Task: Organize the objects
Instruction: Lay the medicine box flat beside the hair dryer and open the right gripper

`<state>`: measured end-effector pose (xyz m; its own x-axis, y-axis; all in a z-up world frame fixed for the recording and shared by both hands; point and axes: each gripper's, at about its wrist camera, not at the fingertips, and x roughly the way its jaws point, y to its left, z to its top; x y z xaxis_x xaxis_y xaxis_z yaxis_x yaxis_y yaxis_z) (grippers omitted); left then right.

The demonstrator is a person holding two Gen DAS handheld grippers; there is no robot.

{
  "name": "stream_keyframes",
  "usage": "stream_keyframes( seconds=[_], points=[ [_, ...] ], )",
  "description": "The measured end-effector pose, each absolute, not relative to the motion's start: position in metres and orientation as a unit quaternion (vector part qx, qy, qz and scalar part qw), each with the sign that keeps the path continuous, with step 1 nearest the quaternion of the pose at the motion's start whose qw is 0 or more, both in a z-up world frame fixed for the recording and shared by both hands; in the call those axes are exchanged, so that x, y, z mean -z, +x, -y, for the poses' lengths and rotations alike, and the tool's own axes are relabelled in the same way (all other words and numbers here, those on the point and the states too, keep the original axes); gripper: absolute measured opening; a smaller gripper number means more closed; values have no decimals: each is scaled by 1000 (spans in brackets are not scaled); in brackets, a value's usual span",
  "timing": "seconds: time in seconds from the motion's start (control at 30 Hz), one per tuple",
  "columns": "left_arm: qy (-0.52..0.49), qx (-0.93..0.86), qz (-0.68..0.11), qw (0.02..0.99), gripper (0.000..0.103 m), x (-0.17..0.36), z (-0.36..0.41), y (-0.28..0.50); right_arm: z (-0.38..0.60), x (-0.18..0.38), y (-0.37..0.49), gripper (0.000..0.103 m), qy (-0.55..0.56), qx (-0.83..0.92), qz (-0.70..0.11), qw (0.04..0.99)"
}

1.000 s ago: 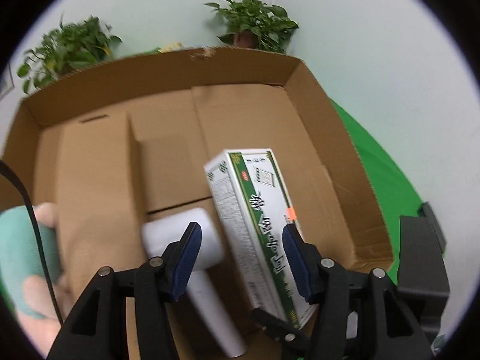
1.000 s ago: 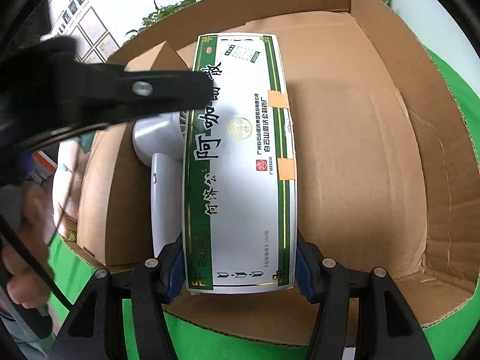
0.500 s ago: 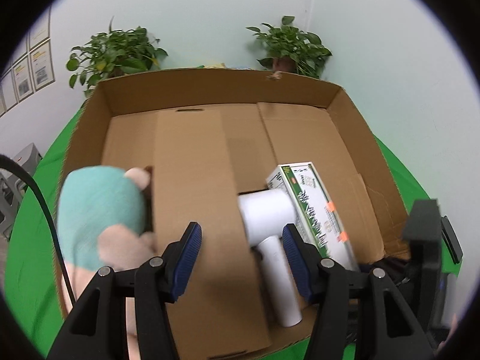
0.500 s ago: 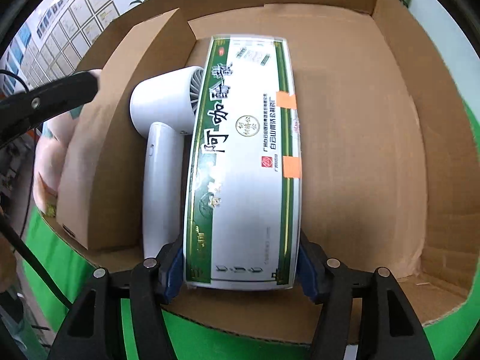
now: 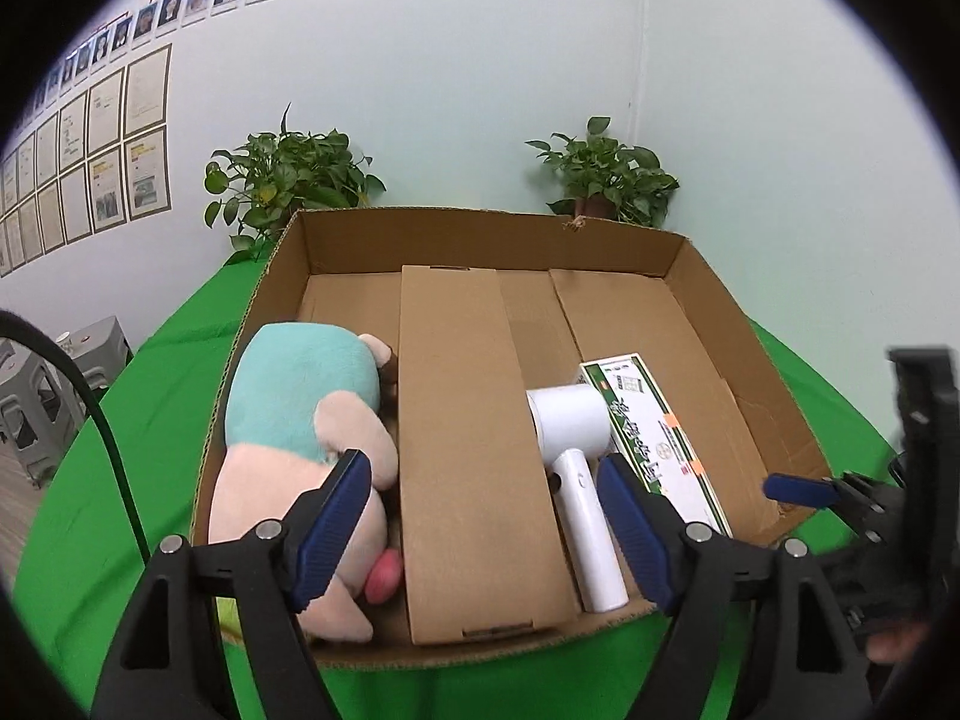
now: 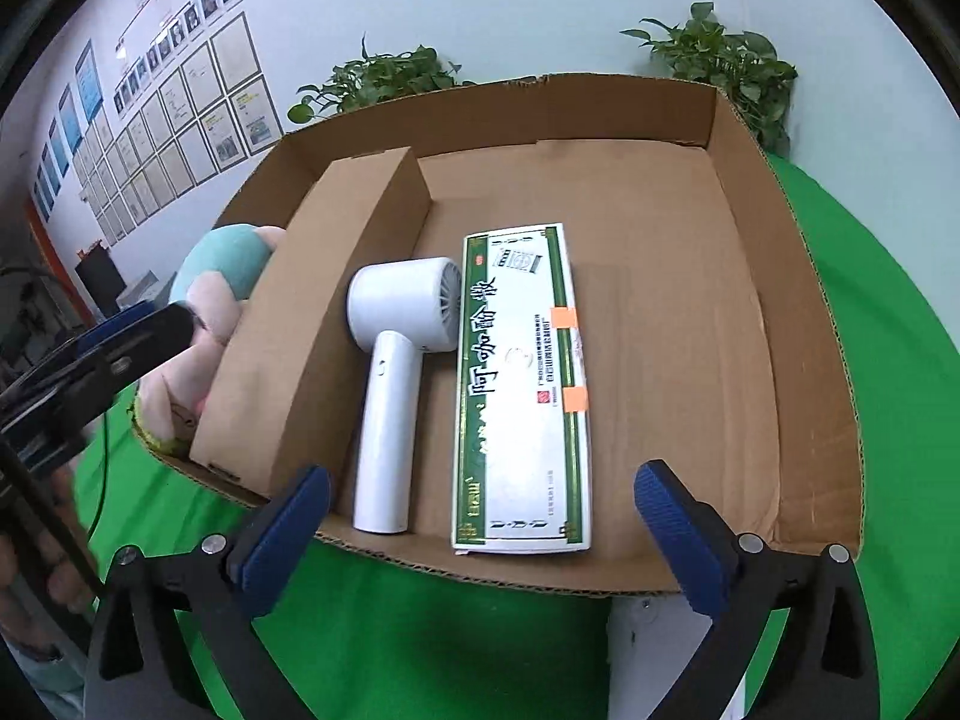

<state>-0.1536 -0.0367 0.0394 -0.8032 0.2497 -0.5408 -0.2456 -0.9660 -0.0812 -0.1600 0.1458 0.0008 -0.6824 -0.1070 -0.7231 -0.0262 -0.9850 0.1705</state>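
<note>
A green-and-white carton (image 6: 522,384) lies flat in the right part of the cardboard box (image 6: 780,300), beside a white hair dryer (image 6: 390,384). My right gripper (image 6: 483,477) hovers over the box's near edge, its jaws opening wide, and the pads are clear of the carton. My left gripper (image 5: 480,468) hangs above the near side of the box, jaws opening, with nothing between them. A teal and pink plush toy (image 5: 300,414) fills the left compartment, past a tall cardboard divider (image 5: 462,450). The left wrist view also shows the carton (image 5: 654,438) and the hair dryer (image 5: 576,438).
The box stands on a green cloth (image 6: 888,324). Two potted plants (image 5: 288,180) (image 5: 606,174) sit behind it against the wall. Grey stools (image 5: 36,402) stand at the far left. The right half of the box floor (image 6: 672,276) is bare cardboard.
My right gripper has opened, let go of the carton and drawn back; the carton now lies flat in the box. My left gripper has pulled back, tilted up and opened wider.
</note>
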Motion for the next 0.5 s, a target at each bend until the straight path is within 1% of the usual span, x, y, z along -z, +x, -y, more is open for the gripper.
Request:
stream_keyframes(
  seconds=[0.1,0.17,0.2,0.23,0.27,0.3,0.4,0.5],
  points=[
    [-290,-948,11,130,78,-38,41,-151,-157,-3,-164,101,410,907,95,12],
    [-293,-948,13,125,78,-37,43,-151,-166,8,-182,95,420,902,94,4],
    [-295,-948,14,123,78,-36,44,-152,-187,21,-192,86,435,895,98,5],
    [-297,-947,14,121,78,-34,45,-153,-189,31,-203,71,447,889,100,8],
    [-298,-947,17,121,78,-33,47,-153,-200,40,-210,64,463,881,98,10],
    [-300,-946,19,122,78,-32,48,-153,-199,44,-213,62,467,879,94,9],
    [-303,-945,15,119,78,-29,50,-152,-206,56,-200,61,464,881,89,6],
    [-304,-945,14,117,78,-28,52,-151,-200,50,-197,61,467,880,90,1]
  ],
)
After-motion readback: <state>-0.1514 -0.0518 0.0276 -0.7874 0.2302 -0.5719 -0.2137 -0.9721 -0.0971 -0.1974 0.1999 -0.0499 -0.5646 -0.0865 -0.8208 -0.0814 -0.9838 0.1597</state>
